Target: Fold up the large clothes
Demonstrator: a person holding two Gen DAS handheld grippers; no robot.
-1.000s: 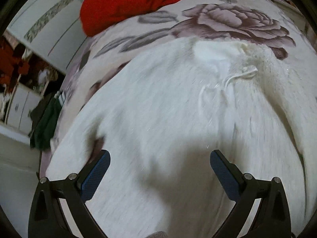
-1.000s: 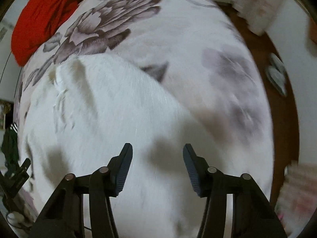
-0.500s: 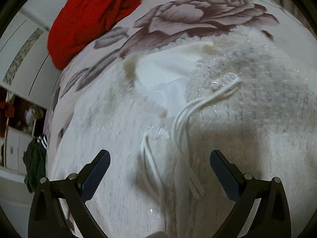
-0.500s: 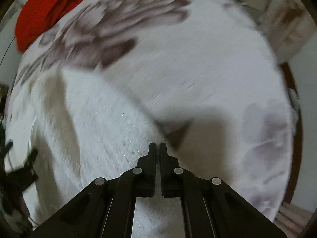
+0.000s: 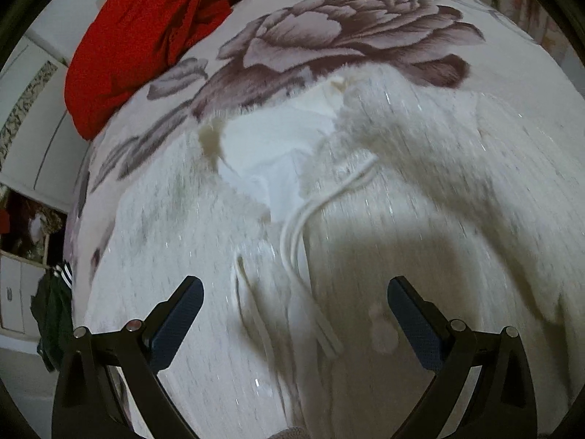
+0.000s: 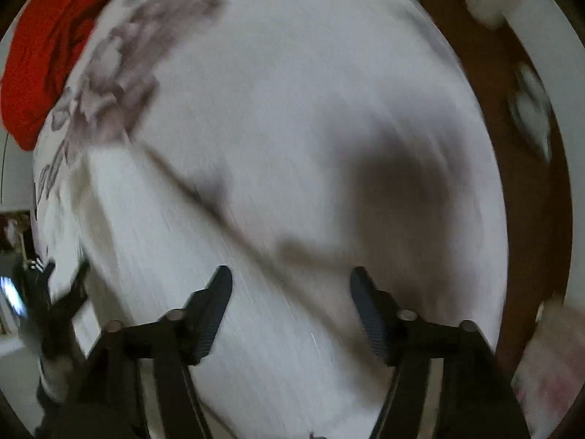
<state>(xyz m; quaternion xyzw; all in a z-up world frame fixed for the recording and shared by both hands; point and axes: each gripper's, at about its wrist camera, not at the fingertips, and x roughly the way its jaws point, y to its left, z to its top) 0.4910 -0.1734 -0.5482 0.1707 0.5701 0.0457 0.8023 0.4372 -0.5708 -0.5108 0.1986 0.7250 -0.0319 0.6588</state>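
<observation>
Your left gripper [image 5: 294, 305] hangs with its jaws spread wide and nothing between them, right over the white fuzzy garment [image 5: 384, 219] that lies spread on the floral bedspread [image 5: 365, 33]. The garment fills the lower part of the left wrist view; its neck opening [image 5: 278, 146] sits ahead of the fingers, and two white drawstrings [image 5: 296, 226] run from there back toward the gap between the jaws, their ends lying between the two pads but touching neither. Your right gripper [image 6: 290, 292] is also spread and holds nothing; the garment's edge [image 6: 204, 205] runs diagonally across that view and passes between its fingers, with fuzzy cloth to the left and bare bedspread to the right. That picture is badly blurred, so you cannot tell whether the fingertips touch the fabric. One red cloth [image 5: 146, 33] lies bunched at the far left corner of the bed, well apart from the white garment. A dark green garment with white stripes [image 5: 55, 314] hangs off the bed's left side, near white cabinets [image 5: 14, 292]. To the right of the bed a brown floor [image 6: 504, 117] shows, with a pale, blurred object [image 6: 530, 109] on it. Your left tool appears as a dark blur [image 6: 55, 311] at the left edge of the right wrist view. Nothing lies on the garment besides its own strings.
</observation>
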